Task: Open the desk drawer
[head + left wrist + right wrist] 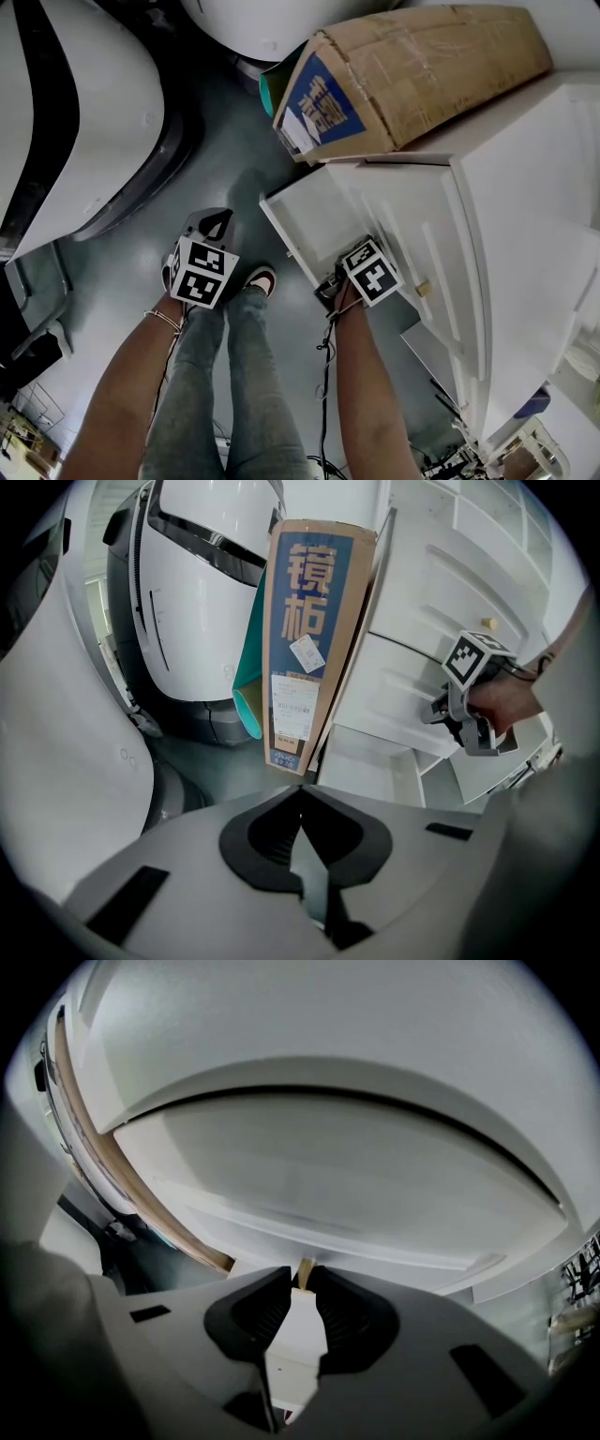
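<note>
Faded blue jeans (220, 394), white-and-dark-red sneaker (261, 279), thin bracelet (164, 319) on left wrist. Left gripper (300, 803) and right gripper (302, 1288): light grey shells, black ribbed pads (258, 1312), black-white marker cube (202, 272) each. Thin black cable (325, 366) off right one.

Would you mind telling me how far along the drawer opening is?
Reaching looks done: the right gripper is closed on the drawer's small wooden knob. Pulling is left; the drawer front shows only a thin seam above it. The left gripper is shut, empty.
</note>
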